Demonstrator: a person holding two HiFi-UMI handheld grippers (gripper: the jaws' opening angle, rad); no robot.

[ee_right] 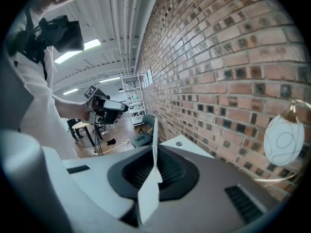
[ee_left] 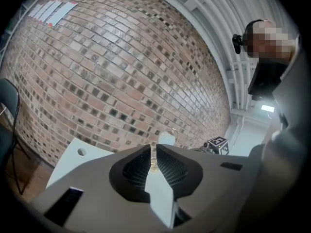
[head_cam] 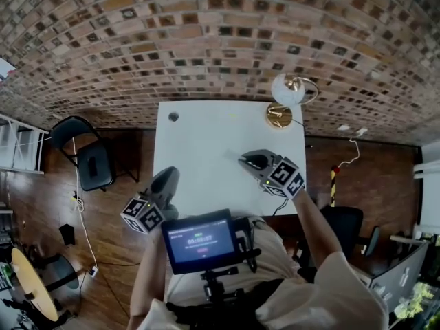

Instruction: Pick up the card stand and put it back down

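Card stand (ee_right: 153, 134): I take it to be the thin white piece seen edge-on in the right gripper (ee_right: 154, 152). The jaws are closed flat on it. It rises past the jaw tips, and in the head view a faint pale sliver likewise projects forward of them. The identification is a judgement, because only the edge shows.

Left gripper (ee_left: 153, 152): the jaws stand a narrow slit apart with nothing between them. It is idle, well off to the side of the right jaws.

Progress (judgement): the pick-up looks done, since the piece is clamped and the white table (head_cam: 199, 136) lies below and beyond the jaws. No view settles whether the lower edge is clear of the tabletop. The put-down remains: lower it, let it stand, open the jaws and back off.

A gold-footed lamp (ee_right: 284, 140) with a white globe stands off to the right of the right jaws, well apart from them and untouched.

Writing:
- No brand or label is legible anywhere.
- The marker cube (head_cam: 285, 175) on each gripper carries black-and-white square patterns, no letters.
- The screen (head_cam: 201, 240) at the person's chest shows a line of digits and a small red mark, too small to read.
- Pale sheets on the brick wall, far above and left of the left jaws, are unreadable.
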